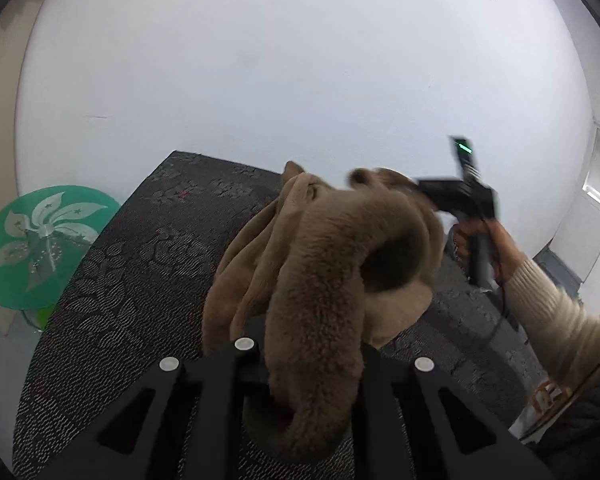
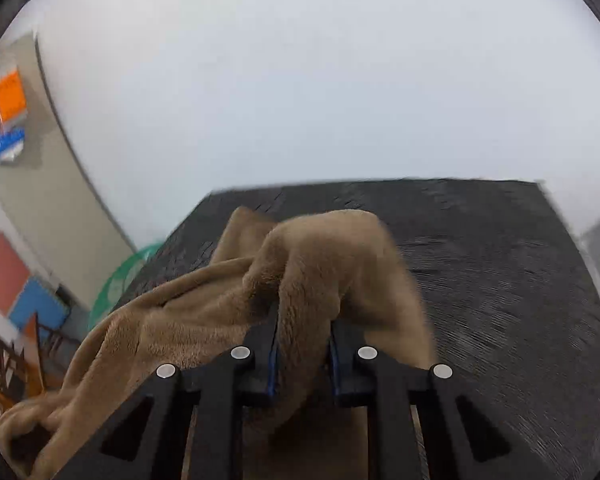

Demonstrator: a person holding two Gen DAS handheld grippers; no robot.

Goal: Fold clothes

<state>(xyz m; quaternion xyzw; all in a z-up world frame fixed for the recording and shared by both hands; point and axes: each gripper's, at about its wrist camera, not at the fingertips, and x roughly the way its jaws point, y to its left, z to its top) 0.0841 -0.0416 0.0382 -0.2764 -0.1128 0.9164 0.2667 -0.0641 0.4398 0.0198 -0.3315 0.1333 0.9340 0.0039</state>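
A soft brown garment (image 1: 320, 264) is held up over a dark patterned counter (image 1: 132, 264). It is bunched and hangs in thick folds.

The left gripper (image 1: 312, 356) has its jaws closed on one fold of the garment, and the fabric hides the tips.

The right gripper (image 2: 303, 344) has its jaws shut on another fold, with fluffy cloth pushed up between the black fingers (image 2: 266, 332). From there the garment trails off to the left and sags low.

In the left view, the right hand (image 1: 488, 244) is seen on a grey handle, with a cream knitted sleeve (image 1: 560, 320) behind it. A green round sign (image 1: 40, 248) with a white flower is seen beside the counter.
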